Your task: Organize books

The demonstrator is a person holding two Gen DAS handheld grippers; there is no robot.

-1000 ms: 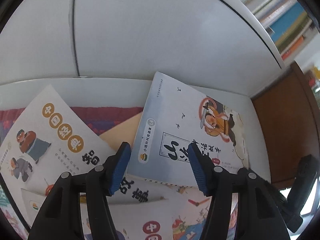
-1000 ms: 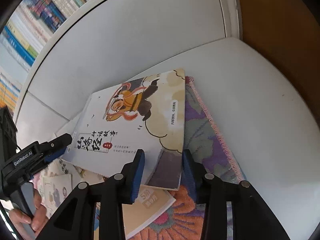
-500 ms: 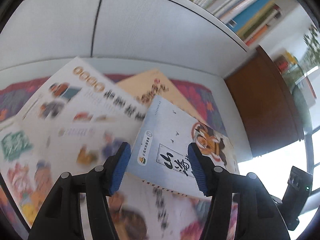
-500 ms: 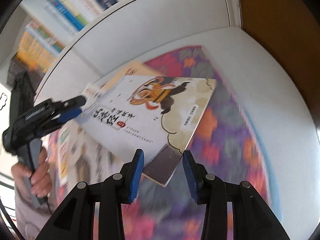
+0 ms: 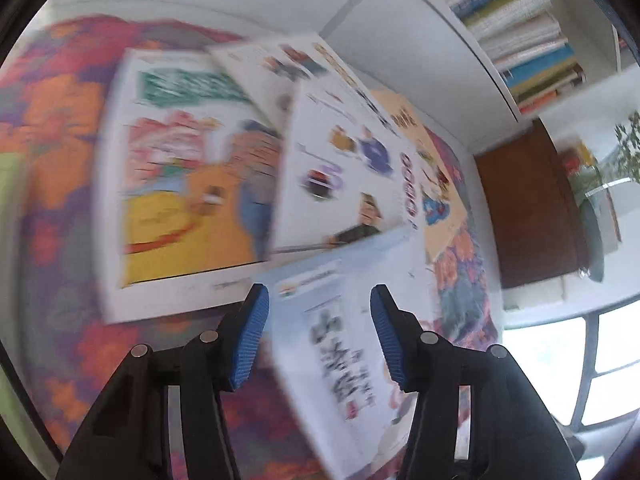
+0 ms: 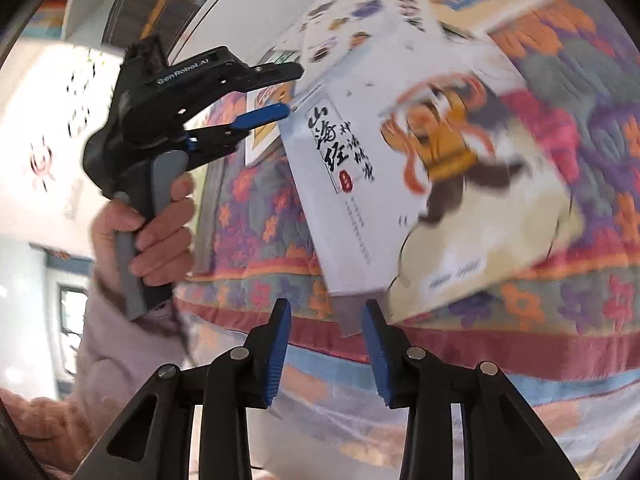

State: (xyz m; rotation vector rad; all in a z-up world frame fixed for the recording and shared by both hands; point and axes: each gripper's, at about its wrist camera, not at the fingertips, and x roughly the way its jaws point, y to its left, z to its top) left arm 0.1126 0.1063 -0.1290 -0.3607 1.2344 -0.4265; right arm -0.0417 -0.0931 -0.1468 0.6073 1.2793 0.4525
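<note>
A pale blue picture book with black calligraphy and an orange figure (image 6: pixel 420 168) is lifted above the flowered cloth, tilted. My right gripper (image 6: pixel 326 320) holds its lower edge between the blue pads. My left gripper (image 5: pixel 318 322) grips the opposite corner of the same book (image 5: pixel 344 344); it shows in the right wrist view (image 6: pixel 286 92) with its fingers closed on the book's edge. Several other picture books (image 5: pixel 200 184) lie overlapped flat on the cloth beyond. The views are motion-blurred.
A flowered purple-orange cloth (image 6: pixel 256 216) covers the surface. A white bookcase with shelved books (image 5: pixel 520 36) stands behind. A brown wooden cabinet (image 5: pixel 528 208) is at right, a window (image 5: pixel 568 352) beyond it.
Both grippers have lifted the blue book off the pile and swung it up and back toward the cloth's near edge; the cameras now look down on the remaining books.
</note>
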